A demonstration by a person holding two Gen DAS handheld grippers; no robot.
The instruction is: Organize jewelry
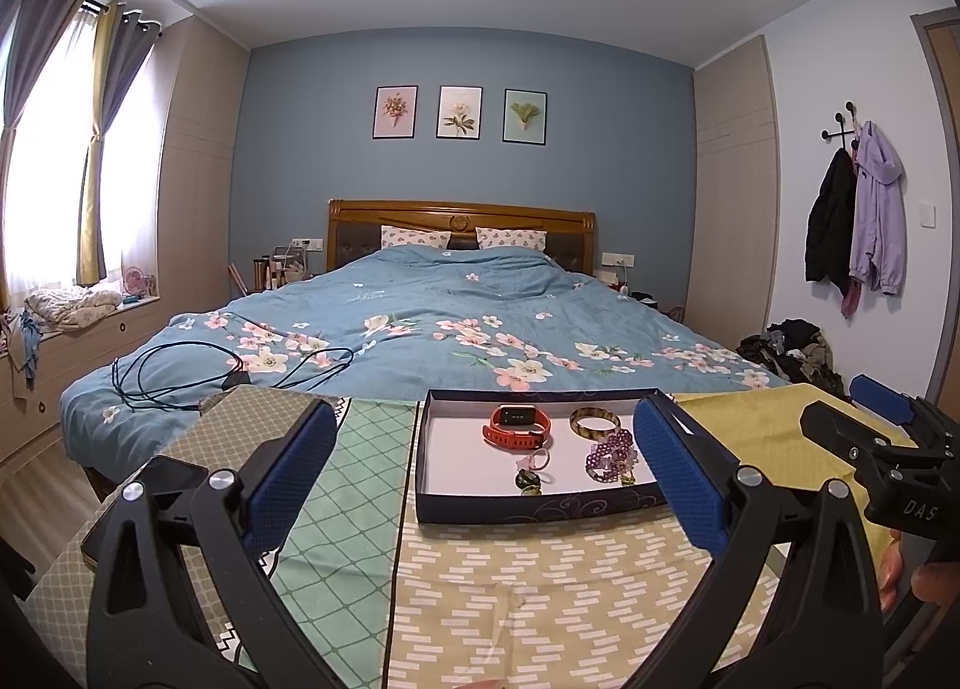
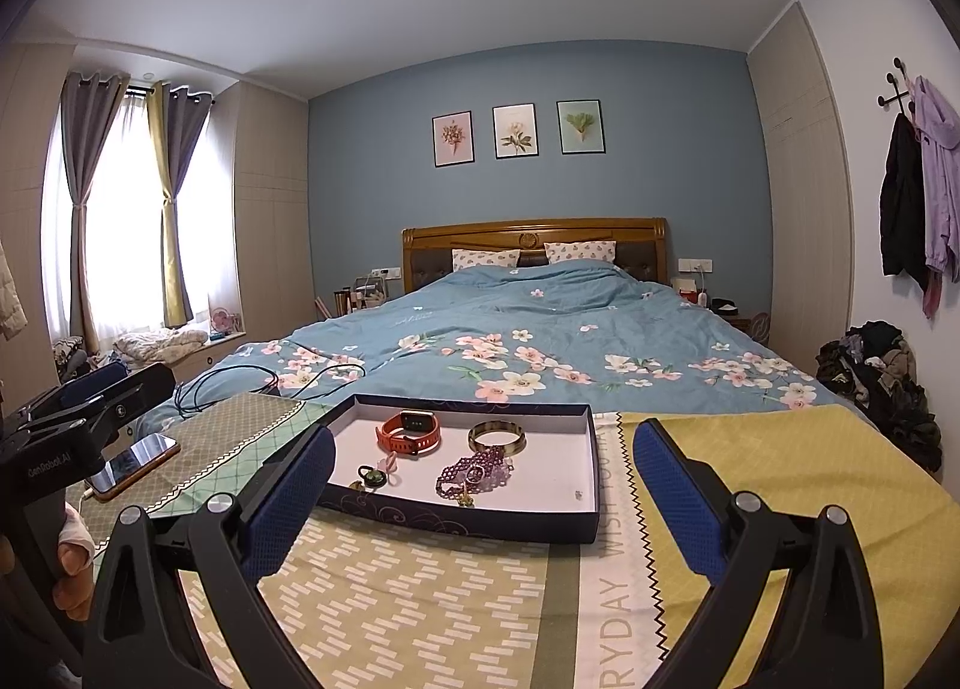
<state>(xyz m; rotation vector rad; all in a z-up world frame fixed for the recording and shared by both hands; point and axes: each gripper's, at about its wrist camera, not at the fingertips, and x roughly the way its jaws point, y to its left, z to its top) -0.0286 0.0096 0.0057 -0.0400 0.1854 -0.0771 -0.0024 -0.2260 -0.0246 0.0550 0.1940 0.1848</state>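
A shallow dark blue box [image 1: 534, 506] [image 2: 456, 524] with a white floor sits on the patterned cloth. It holds an orange smartwatch [image 1: 517, 426] [image 2: 410, 432], a brown bangle [image 1: 594, 424] [image 2: 497, 436], a purple bead bracelet [image 1: 609, 456] [image 2: 474, 476] and a small green-stone piece [image 1: 528, 480] [image 2: 372, 476]. My left gripper [image 1: 483, 470] is open, held above the cloth just in front of the box. My right gripper [image 2: 483, 482] is open too, its fingers framing the box from the near side. Nothing is between either pair of fingers.
A phone [image 2: 135, 464] [image 1: 147, 500] lies on the cloth at the left, cable attached. Behind the table is a bed [image 1: 444, 323] with a blue floral cover and a dark cable [image 1: 180, 383]. A clothes pile [image 2: 882, 377] lies by the right wall.
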